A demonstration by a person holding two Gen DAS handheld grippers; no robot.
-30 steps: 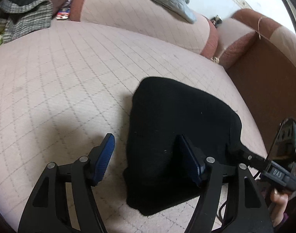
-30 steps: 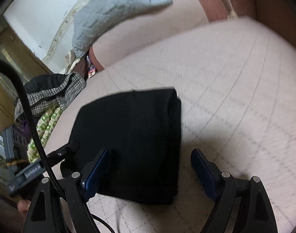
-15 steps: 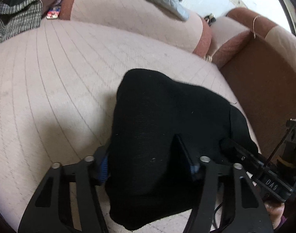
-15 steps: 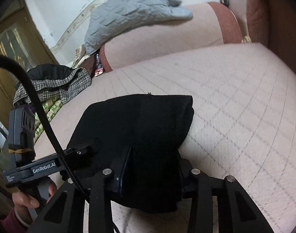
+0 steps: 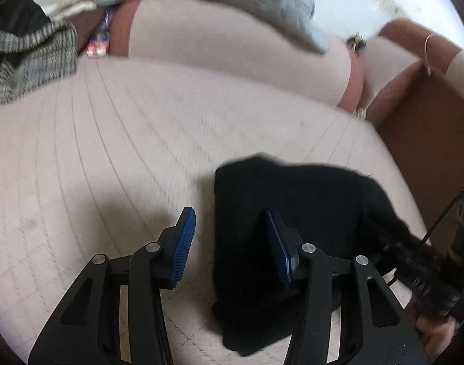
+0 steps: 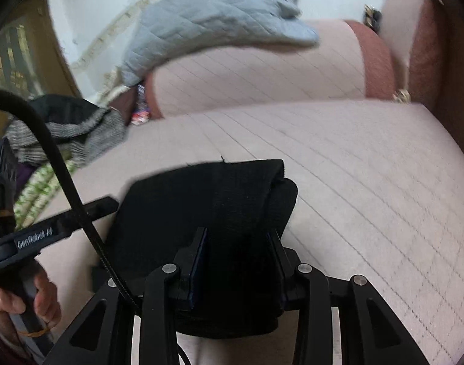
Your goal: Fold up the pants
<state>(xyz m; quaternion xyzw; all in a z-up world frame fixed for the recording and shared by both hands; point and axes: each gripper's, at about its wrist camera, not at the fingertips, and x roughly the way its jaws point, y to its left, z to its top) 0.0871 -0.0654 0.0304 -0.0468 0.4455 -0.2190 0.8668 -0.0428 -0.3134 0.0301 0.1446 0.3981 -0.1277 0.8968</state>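
Black pants lay folded in bundle near cushion's front edge. Right gripper clamped bundle's near end; left gripper half-closed, closing, its left pad off cloth — uneven pull risked unfolding layers.

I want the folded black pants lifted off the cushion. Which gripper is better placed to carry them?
Right. The right gripper has both fingers pressed on the folded black pants. The left gripper, just closing, straddles only their edge, one finger over bare cushion.
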